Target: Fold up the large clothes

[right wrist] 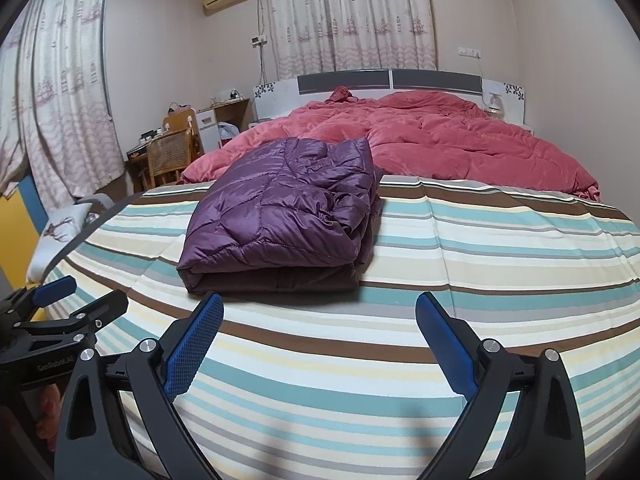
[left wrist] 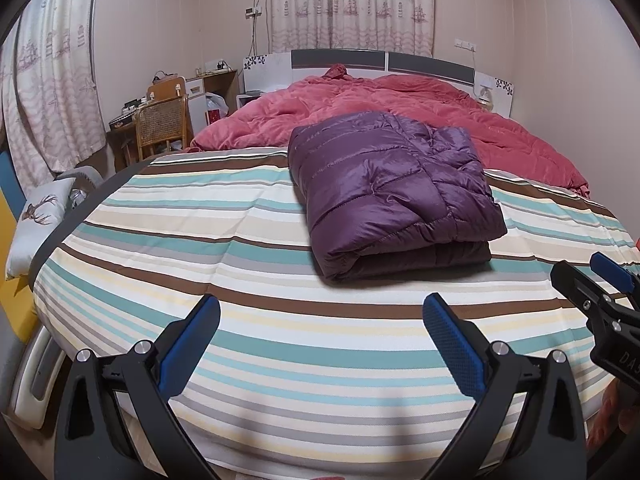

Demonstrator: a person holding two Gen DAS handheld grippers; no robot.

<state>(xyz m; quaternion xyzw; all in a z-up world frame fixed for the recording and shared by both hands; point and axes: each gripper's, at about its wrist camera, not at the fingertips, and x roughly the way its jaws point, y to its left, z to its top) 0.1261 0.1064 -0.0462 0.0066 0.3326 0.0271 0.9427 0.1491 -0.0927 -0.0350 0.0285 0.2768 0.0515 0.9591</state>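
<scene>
"GenRobot.AI" lettering on left gripper (right wrist: 60,296) body, partly dim, "DAS" cut off on right gripper (left wrist: 592,276), both spread wide, empty, folded purple jacket (left wrist: 394,196) ahead of both, on striped sheet (left wrist: 224,240).

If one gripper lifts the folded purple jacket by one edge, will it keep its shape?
Probably not. The jacket is puffy, quilted fabric stacked in loose layers, so it would likely sag and unfold. Its shiny shell looks slippery, so layers may slide apart. It seems light for its bulk. Both grippers, left and right, are open.
</scene>
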